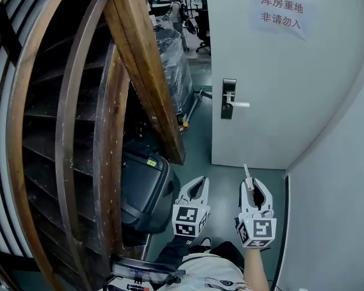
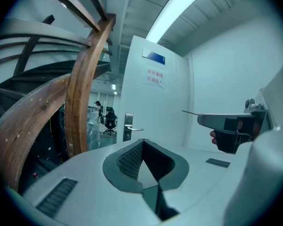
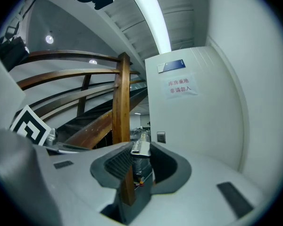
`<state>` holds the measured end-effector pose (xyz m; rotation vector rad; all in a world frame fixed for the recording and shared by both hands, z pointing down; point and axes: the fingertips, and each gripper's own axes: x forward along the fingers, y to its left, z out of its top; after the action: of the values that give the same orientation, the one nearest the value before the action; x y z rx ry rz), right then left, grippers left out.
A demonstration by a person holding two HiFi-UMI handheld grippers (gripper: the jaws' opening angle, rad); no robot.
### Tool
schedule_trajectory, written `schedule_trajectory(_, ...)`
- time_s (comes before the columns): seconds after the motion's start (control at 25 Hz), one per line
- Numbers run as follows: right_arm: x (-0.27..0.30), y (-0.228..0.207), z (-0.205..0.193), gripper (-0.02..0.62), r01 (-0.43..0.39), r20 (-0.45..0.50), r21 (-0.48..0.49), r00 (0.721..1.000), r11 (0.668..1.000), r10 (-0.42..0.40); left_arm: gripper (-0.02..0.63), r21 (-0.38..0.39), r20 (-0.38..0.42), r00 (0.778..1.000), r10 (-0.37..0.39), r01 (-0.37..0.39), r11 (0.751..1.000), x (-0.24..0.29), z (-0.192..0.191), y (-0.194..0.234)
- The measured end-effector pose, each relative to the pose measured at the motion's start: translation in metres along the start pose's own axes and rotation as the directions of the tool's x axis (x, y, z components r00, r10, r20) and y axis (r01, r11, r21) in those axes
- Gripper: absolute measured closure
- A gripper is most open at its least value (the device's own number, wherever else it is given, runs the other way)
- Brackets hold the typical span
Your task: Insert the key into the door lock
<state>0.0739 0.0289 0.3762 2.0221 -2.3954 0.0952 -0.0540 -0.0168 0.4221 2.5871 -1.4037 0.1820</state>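
Key (image 1: 247, 174) clamped between the jaws of the right hand-held gripper (image 1: 253, 188), blade sticking out past the tips toward the door (image 1: 273, 77). Well short of the door, below and slightly right of its lock (image 1: 229, 99). Left hand-held gripper (image 1: 196, 183) just beside the right one, equally far from the door, jaws closed on each other with nothing between. Lever handle (image 1: 239, 104) jutting from the lock at the door's left edge. Paper sign (image 1: 280, 12) high on the door. Wooden stair rail (image 1: 142, 59) left of the door.
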Motion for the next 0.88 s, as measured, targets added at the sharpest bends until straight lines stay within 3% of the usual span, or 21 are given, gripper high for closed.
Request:
schedule_trajectory(0.32, 0.049, -0.023, -0.014, 0.479, -0.01, -0.042, 0.013, 0.999, 1.0, 0.01, 0.601, 0.007, -0.014, 1.0, -0.024, 0.024, 1.0, 0.052, 0.005, 0.008)
schedule_trajectory(0.68, 0.139, -0.069, -0.023, 0.479, -0.093, -0.062, 0.031, 0.994, 0.995, 0.095, 0.601, 0.012, -0.009, 0.999, 0.047, -0.047, 0.999, 0.143, 0.025, 0.027)
schedule_trajectory(0.88, 0.175, -0.083, -0.048, 0.479, -0.123, -0.119, 0.047, 0.985, 0.991, 0.128, 0.601, 0.014, -0.022, 0.998, 0.065, -0.065, 0.998, 0.178, 0.023, 0.034)
